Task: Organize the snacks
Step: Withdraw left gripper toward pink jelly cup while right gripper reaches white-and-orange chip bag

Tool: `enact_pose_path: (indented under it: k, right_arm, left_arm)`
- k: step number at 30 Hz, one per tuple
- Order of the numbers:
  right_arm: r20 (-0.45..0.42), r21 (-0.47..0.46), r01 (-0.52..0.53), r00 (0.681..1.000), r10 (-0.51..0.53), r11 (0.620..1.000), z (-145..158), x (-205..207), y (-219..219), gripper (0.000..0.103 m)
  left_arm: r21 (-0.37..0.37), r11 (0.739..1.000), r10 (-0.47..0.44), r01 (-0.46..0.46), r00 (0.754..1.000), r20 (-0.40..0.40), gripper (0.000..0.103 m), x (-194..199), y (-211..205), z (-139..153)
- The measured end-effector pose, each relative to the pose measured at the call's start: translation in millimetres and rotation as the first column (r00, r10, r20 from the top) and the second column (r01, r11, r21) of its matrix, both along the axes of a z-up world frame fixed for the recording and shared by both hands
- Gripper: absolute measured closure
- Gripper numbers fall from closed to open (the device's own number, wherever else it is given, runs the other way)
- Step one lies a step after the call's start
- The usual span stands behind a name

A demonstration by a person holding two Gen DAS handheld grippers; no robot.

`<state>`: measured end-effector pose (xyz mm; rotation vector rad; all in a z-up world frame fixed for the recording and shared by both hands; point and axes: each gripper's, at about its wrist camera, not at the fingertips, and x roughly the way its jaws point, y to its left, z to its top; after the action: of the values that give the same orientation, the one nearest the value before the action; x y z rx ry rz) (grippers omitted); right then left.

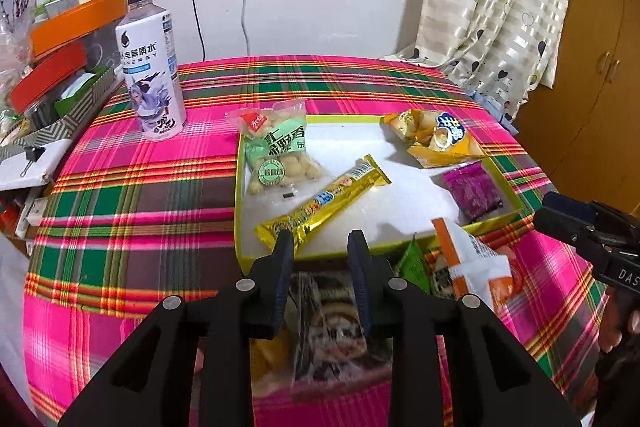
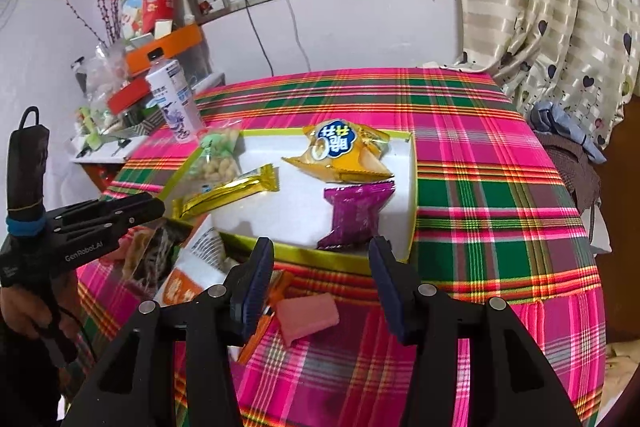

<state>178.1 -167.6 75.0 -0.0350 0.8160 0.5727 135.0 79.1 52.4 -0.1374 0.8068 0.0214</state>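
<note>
While both hand-held grippers hover unclenched and empty, a bottle stands beside the tray.

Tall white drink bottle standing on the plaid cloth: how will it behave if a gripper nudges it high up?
The drink bottle is tall, narrow and upright, so a high push would probably tip it. On its side, the round body would likely roll. The glossy sleeve looks slippery. How full it is cannot be seen, so weight is uncertain.
</note>
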Motion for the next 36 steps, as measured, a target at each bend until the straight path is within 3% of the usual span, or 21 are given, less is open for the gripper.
enact_pose_path:
  k: [24, 36]
  right_arm:
    - [-0.014, -0.003, -0.042, 0.999, 0.042, 0.999, -1, -23, 3, 0.054]
    - [-0.077, -0.036, -0.037, 0.996, 0.034, 0.999, -24, -13, 10, 0.054]
  left_arm:
    - [-0.04, 0.999, -0.017, 0.017, 1.0, -0.002, 0.074, -34, -10, 1]
    - [-0.074, 0.996, -0.051, 0.051, 0.999, 0.004, 0.074, -35, -14, 2]
